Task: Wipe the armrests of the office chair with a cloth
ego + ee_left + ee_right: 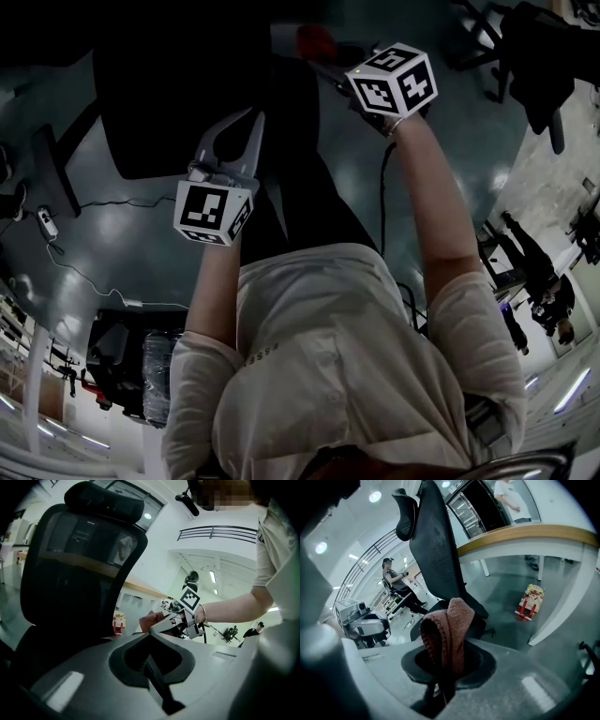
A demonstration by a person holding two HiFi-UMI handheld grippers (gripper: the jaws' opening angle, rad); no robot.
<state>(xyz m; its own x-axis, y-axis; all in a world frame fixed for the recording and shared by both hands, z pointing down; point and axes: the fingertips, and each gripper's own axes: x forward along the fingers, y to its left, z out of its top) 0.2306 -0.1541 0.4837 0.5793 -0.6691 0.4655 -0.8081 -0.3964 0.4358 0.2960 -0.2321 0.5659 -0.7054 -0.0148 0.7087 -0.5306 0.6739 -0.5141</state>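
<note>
A black mesh-backed office chair (159, 103) stands ahead of me; in the left gripper view the chair (79, 573) fills the left side. My right gripper (323, 66) is shut on a folded red-brown cloth (447, 625), which sticks up from its jaws in front of the chair's back (436, 550). The cloth (151, 619) and right gripper (164, 623) also show beside the chair's seat. My left gripper (255, 117) is held in front of the seat with its fingers together and nothing in them. No armrest is clear in any view.
A curved white desk with a wooden top (525, 541) runs behind the chair, with a red-and-white package (530, 603) on the floor under it. Cables and a small device (47, 223) lie on the floor at left. Another dark chair (534, 56) stands far right.
</note>
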